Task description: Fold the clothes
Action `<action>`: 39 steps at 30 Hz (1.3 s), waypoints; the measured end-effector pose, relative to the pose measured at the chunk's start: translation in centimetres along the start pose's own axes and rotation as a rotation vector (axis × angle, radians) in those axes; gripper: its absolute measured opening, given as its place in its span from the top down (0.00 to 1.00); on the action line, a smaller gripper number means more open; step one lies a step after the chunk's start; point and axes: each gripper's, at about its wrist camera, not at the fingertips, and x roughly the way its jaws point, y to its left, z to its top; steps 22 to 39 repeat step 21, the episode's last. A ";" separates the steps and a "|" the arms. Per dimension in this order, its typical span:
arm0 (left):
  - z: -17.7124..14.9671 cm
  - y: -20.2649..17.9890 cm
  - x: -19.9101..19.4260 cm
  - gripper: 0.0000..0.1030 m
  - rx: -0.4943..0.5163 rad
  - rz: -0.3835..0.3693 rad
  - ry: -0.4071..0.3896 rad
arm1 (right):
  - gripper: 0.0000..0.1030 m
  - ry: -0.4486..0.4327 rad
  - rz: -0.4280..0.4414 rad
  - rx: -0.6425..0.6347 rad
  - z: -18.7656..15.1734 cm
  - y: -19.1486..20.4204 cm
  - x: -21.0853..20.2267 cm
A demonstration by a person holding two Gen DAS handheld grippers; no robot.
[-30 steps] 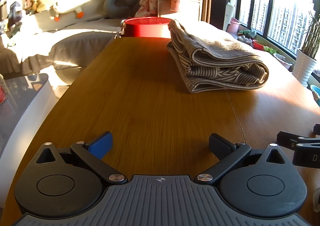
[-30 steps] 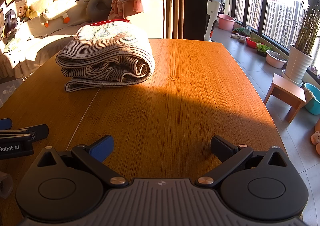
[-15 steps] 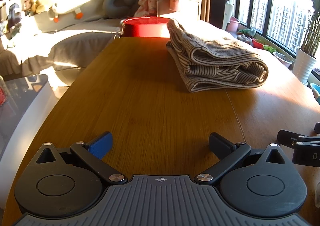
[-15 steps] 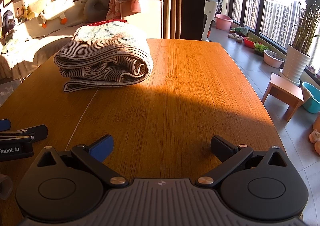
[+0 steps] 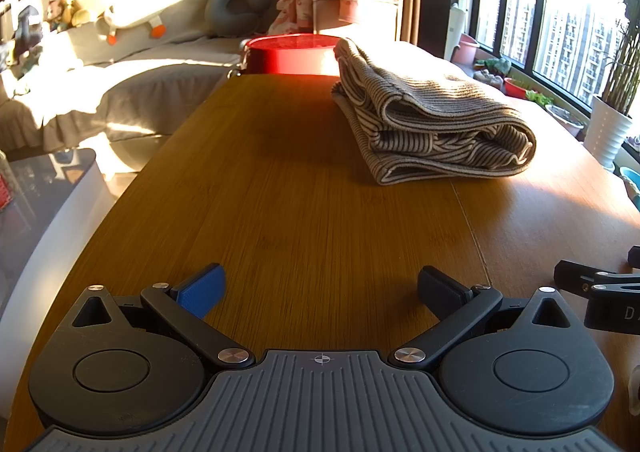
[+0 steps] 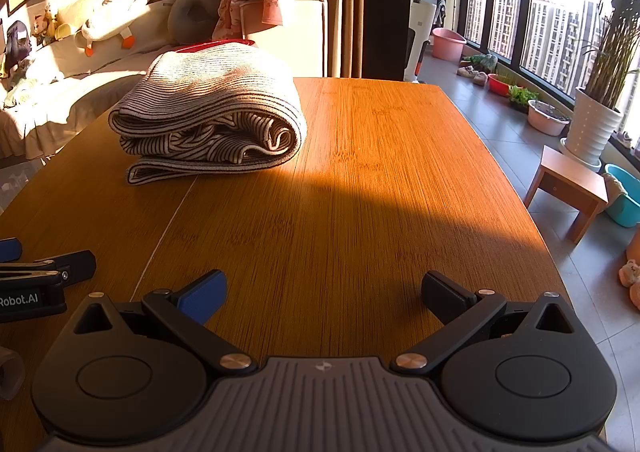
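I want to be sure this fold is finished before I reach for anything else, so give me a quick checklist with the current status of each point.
1. Striped knitted garment folded into a compact bundle: ok.
2. Bundle resting fully on the wooden table, away from its edges: ok.
3. Left claw open and holding nothing: ok.
4. Right claw open and holding nothing: ok.
5. Both claws apart from the garment, bare table between: ok.
6. More clothes waiting in the red round tub behind the bundle: cannot tell, its inside is hidden.
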 end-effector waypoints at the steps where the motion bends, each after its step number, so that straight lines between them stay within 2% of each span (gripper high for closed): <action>1: 0.0 0.0 0.0 0.00 0.000 0.000 0.000 | 0.00 0.000 0.000 0.000 0.0 0.0 0.0; 39: 0.0 0.2 -0.1 0.00 -0.002 -0.023 -0.006 | 0.00 -0.001 -0.006 0.004 -0.1 0.1 0.0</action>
